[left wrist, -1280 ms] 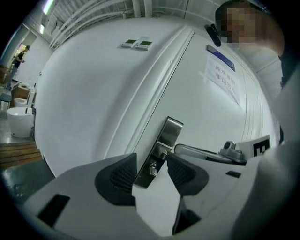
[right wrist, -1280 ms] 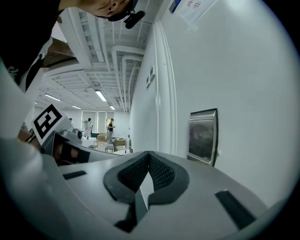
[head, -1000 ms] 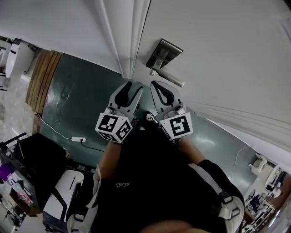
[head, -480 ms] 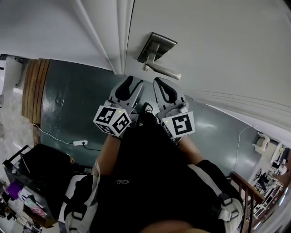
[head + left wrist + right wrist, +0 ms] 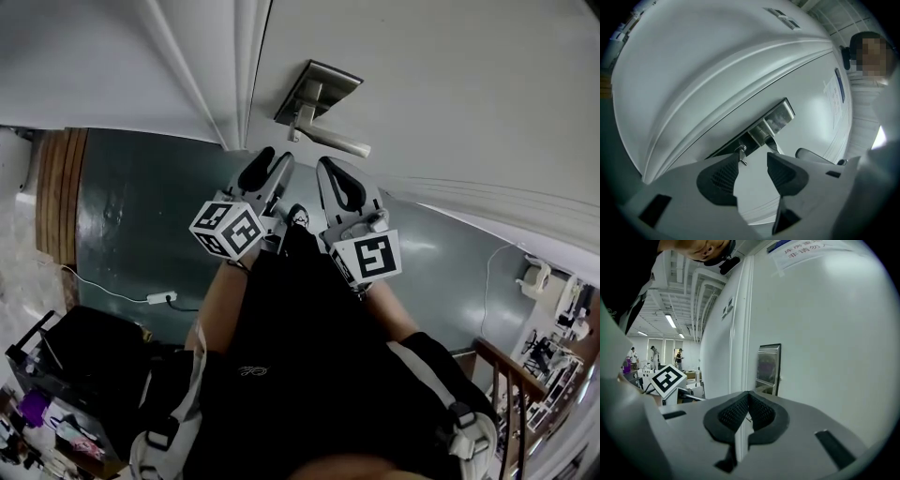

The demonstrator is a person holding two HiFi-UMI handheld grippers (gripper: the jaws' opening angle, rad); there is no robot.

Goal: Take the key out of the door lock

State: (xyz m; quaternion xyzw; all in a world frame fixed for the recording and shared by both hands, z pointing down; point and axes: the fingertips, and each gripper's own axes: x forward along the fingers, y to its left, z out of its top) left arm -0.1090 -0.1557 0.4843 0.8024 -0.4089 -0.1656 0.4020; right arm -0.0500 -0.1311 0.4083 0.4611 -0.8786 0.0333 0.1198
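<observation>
The white door (image 5: 450, 84) carries a brushed-metal lock plate (image 5: 319, 86) with a lever handle (image 5: 336, 142) below it. In the left gripper view a small key (image 5: 741, 153) sticks out of the lock just under the plate (image 5: 774, 122), close above the left pad. My left gripper (image 5: 753, 161) is open, its jaws a short way below the key and not touching it. In the head view both grippers point at the handle, left gripper (image 5: 266, 172) beside right gripper (image 5: 336, 180). The right gripper (image 5: 749, 401) is shut, pads together, nothing visibly held.
The door frame (image 5: 239, 66) runs left of the lock. A dark green floor (image 5: 141, 216) with a white cable and power strip (image 5: 161, 298) lies below, black furniture (image 5: 66, 356) at lower left, a railing (image 5: 511, 375) at lower right. A notice (image 5: 801, 247) hangs on the door.
Both grippers have come a little closer to the handle and lock plate. The left gripper's marker cube has turned slightly. The right gripper stays shut.
</observation>
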